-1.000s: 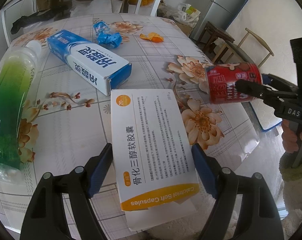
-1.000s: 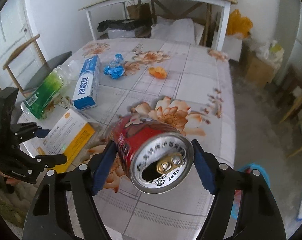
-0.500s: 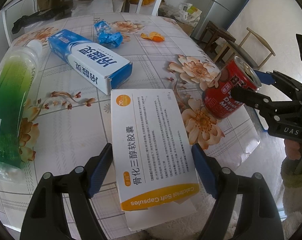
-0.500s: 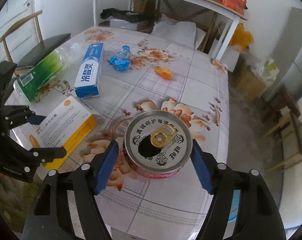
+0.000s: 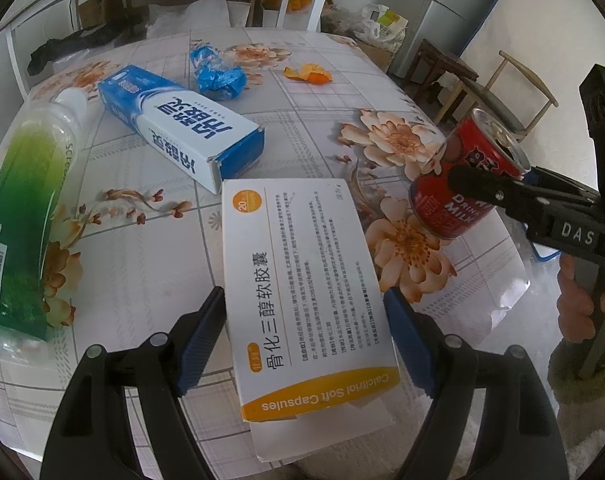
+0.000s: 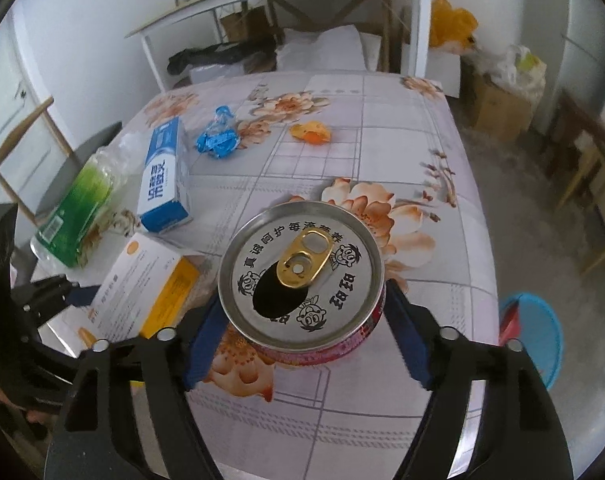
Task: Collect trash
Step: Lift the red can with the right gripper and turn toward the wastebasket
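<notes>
Now, left gripper (image 5: 304, 340): grasping the white and orange cardboard box (image 5: 302, 280).
Right gripper (image 6: 302, 334): closing around the red metal can (image 6: 302, 276).
Nearby: long blue box (image 5: 182, 136), green plastic bottle (image 5: 18, 216).

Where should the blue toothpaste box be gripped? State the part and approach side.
Clamp the toothpaste box across its narrow width at mid-length, coming down from above. It lies flat on the tablecloth, so its long parallel side faces are exposed; the crumpled blue wrapper lies near its far end, so stay clear of there.
</notes>
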